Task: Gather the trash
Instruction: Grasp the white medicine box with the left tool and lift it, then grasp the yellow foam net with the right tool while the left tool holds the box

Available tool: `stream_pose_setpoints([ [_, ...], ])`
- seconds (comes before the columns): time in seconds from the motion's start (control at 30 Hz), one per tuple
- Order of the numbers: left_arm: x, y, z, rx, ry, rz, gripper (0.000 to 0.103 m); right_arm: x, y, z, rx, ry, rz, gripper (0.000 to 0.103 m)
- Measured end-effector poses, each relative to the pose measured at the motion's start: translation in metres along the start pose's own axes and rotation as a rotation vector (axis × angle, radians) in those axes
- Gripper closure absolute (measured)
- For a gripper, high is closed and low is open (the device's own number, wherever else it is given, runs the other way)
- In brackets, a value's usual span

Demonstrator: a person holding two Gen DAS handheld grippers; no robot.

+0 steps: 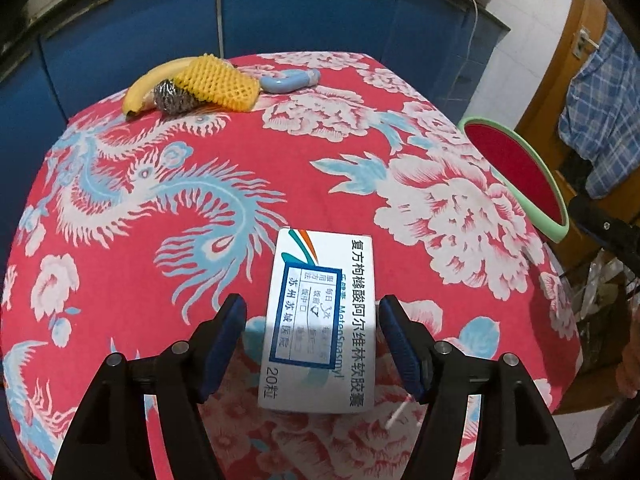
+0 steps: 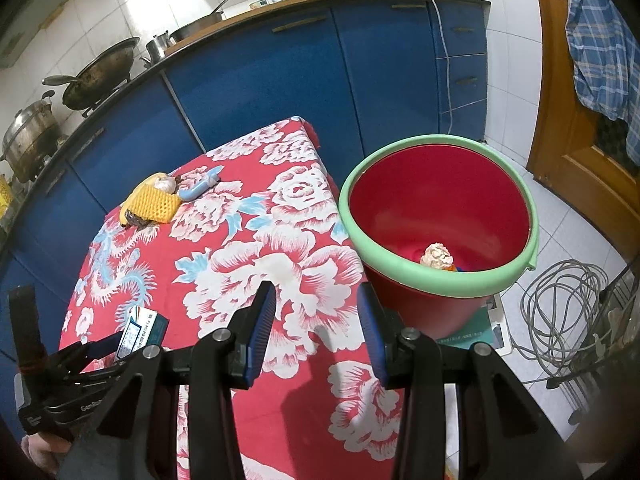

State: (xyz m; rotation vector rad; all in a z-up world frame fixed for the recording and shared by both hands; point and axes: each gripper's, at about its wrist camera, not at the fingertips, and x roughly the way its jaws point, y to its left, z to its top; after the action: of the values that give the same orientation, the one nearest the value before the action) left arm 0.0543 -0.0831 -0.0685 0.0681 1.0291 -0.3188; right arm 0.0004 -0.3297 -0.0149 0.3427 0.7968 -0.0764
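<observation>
Two hand-held grippers are over the cloth-covered counter (image 1: 168,208), and the risk sits mostly with the left one. The left hand-held gripper (image 1: 312,340) has its jaws spread wider than the medicine box (image 1: 320,320), which lies flat on the counter between the blue pads; there is a visible gap on the left side and the right pad (image 1: 400,344) looks just beside the box edge, so nothing is clamped yet. The right hand-held gripper (image 2: 316,332) hangs half-open and empty above the counter, near the red bucket (image 2: 436,276) with the green rim.

What could go wrong, as I judge it:
- The box is thin and lies flat, so the pads may close above it or only catch its top edge, and it would then slip out on the lift
- The flowered cloth may get pinched along with the box, dragging the banana (image 1: 144,84), the yellow foam net (image 1: 218,82), the dark wad (image 1: 172,98) and the blue curved piece (image 1: 288,80) at the far end
- The bucket stands off the counter's edge, beside it; a loosely held box could fall to the floor short of the rim
- A cotton swab (image 1: 394,420) lies close by the right finger and could be flicked away unnoticed
</observation>
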Motion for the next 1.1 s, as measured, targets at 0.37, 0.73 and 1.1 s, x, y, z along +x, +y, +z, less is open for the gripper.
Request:
stream_pose_setpoints([
  [0.37, -0.001, 0.015, 0.006, -0.019, -0.026, 0.024, 0.051, 0.009, 0.022, 0.007, -0.033, 0.008, 0.023, 0.059],
  [0.73, -0.021, 0.069, 0.038, -0.122, -0.119, 0.1, 0.051, 0.031, 0.077, 0.03, -0.103, 0.03, 0.113, 0.059],
  [1.1, -0.022, 0.111, 0.077, -0.219, -0.177, 0.142, 0.051, 0.058, 0.134, 0.054, -0.176, 0.034, 0.158, 0.06],
])
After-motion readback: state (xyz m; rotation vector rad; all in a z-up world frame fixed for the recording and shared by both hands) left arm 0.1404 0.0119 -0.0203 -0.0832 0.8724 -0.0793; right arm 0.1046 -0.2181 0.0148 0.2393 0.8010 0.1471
